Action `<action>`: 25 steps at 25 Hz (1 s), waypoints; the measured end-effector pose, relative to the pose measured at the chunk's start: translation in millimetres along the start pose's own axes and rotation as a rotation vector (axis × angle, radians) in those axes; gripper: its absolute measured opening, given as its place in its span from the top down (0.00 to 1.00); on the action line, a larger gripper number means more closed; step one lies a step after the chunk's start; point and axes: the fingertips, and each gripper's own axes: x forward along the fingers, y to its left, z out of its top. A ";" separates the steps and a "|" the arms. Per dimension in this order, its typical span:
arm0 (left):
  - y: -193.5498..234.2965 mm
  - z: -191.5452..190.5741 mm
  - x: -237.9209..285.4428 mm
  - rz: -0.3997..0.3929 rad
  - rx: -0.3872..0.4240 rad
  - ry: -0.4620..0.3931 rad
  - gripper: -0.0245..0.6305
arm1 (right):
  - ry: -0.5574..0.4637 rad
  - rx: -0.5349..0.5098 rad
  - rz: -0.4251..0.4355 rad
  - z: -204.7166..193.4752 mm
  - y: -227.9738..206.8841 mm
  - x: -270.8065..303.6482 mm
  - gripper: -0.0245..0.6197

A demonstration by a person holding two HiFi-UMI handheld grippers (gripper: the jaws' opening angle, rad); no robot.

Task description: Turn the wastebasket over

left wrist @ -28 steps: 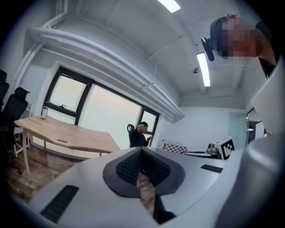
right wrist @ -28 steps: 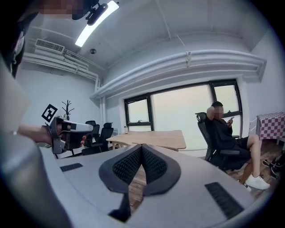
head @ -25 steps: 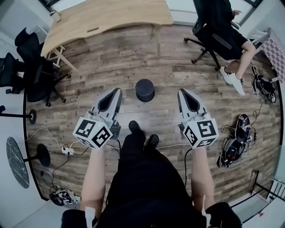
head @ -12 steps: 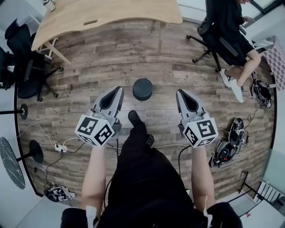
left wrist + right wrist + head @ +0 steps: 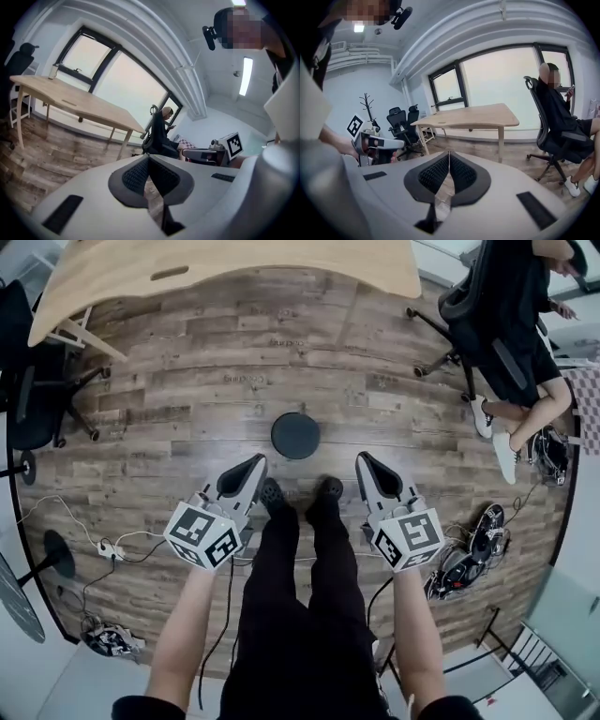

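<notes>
Far off at the left edge of the head view, black office chairs (image 5: pixel 37 381) stand on the wood-plank floor (image 5: pixel 187 409), beside a pale wooden table (image 5: pixel 234 268) that runs along the top. Lower on that side, a white power strip (image 5: pixel 108 549) lies on the planks with thin cables trailing from it.

Next comes the left gripper (image 5: pixel 257 461), held out in front of the person with its marker cube (image 5: pixel 202 533) nearest the camera. Its own view shows the two ribbed pads pressed tip to tip with nothing between them.

Ahead of both grippers and roughly midway between them, the wastebasket (image 5: pixel 295 435) sits on the floor as a dark round shape seen from straight above. It is apart from both sets of tips, and whether its mouth faces up or down cannot be told. Just below it are the person's two dark shoes (image 5: pixel 272 493), side by side.

To the right, the right gripper (image 5: pixel 364 458) mirrors the left one. Its pads are likewise closed on each other and hold nothing.

Further right, a heap of dark gear and cables (image 5: pixel 469 559) lies on the floor. Beyond that, at the upper right, a seated person (image 5: pixel 525 324) in dark clothes and white shoes occupies a wheeled chair.
</notes>
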 end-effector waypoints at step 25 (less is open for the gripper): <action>253.9 -400.6 191.1 0.187 -0.333 0.295 0.49 | 0.443 0.125 0.146 -404.2 -150.5 274.5 0.49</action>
